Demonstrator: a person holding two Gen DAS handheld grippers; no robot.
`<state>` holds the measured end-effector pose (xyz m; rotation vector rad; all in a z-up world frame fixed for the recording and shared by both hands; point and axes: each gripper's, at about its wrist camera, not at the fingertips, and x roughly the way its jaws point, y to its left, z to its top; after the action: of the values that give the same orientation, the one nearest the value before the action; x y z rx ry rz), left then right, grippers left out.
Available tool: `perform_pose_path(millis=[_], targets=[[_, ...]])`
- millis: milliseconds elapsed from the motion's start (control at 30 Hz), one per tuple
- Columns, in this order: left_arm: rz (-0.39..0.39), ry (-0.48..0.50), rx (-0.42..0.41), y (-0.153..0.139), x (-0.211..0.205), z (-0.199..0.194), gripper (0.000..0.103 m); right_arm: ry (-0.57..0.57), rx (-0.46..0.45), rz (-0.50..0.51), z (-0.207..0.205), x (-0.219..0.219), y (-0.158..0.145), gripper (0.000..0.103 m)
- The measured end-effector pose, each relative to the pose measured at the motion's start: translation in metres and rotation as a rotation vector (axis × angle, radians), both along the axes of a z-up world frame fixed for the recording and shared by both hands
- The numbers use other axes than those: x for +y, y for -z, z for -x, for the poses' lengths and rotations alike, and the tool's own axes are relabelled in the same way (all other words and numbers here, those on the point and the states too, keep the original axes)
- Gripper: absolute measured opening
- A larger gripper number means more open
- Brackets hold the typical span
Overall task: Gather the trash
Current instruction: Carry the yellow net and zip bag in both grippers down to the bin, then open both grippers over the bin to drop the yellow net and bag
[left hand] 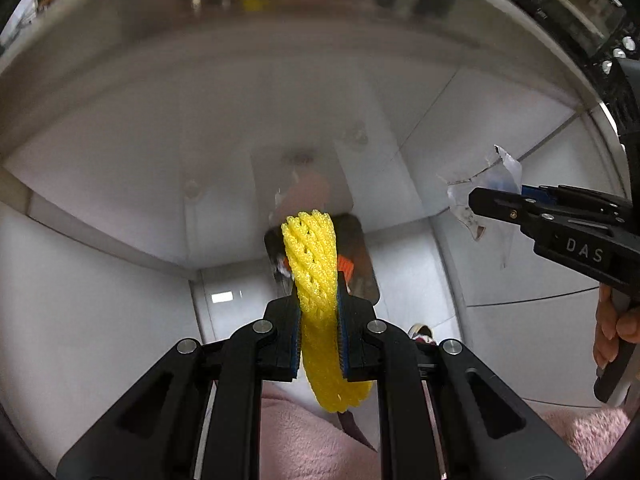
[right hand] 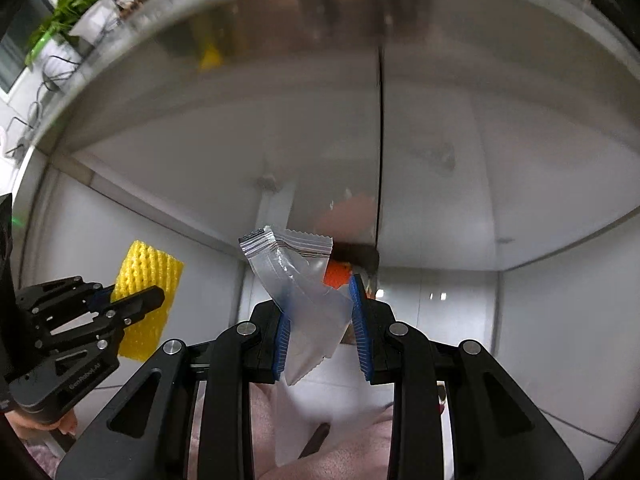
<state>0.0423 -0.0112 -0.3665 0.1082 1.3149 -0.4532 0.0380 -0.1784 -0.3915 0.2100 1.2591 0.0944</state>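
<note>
My left gripper (left hand: 319, 304) is shut on a yellow foam net sleeve (left hand: 314, 264), held upright in front of a shiny metal surface (left hand: 280, 100). It also shows in the right wrist view (right hand: 146, 292), with the left gripper (right hand: 132, 300) at the lower left. My right gripper (right hand: 320, 316) is shut on a clear plastic wrapper (right hand: 298, 280) with a crimped silver top. In the left wrist view the right gripper (left hand: 496, 200) comes in from the right with the wrapper (left hand: 480, 188) in it. Both grippers are side by side, close to the metal surface.
The curved metal surface (right hand: 280, 80) fills both views and mirrors the grippers and a white tiled floor. A potted plant (right hand: 68, 4) and cables stand beyond its upper left edge. Pink fabric (left hand: 312, 440) shows below the grippers.
</note>
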Motion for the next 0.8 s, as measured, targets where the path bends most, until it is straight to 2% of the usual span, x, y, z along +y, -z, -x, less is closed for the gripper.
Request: perform_pose_path(millis=[167, 367, 500, 800], targets=[[-0.006, -0.004, 0.061, 0.042, -0.004, -0.007, 0.013, 0.037, 0.049, -0.026, -0.004, 0.003, 0.038, 0.029], [0.015, -0.007, 0.1, 0.076, -0.011, -0.013, 0.013, 0.079, 0.103, -0.065, -0.011, 0.002, 0.074, 0.029], [0.034, -0.001, 0.119, 0.092, -0.017, -0.018, 0.013, 0.064, 0.113, -0.045, -0.017, 0.007, 0.089, 0.029], [0.043, 0.009, 0.171, 0.116, -0.034, -0.021, 0.013, 0.096, 0.197, -0.085, -0.039, 0.01, 0.118, 0.031]])
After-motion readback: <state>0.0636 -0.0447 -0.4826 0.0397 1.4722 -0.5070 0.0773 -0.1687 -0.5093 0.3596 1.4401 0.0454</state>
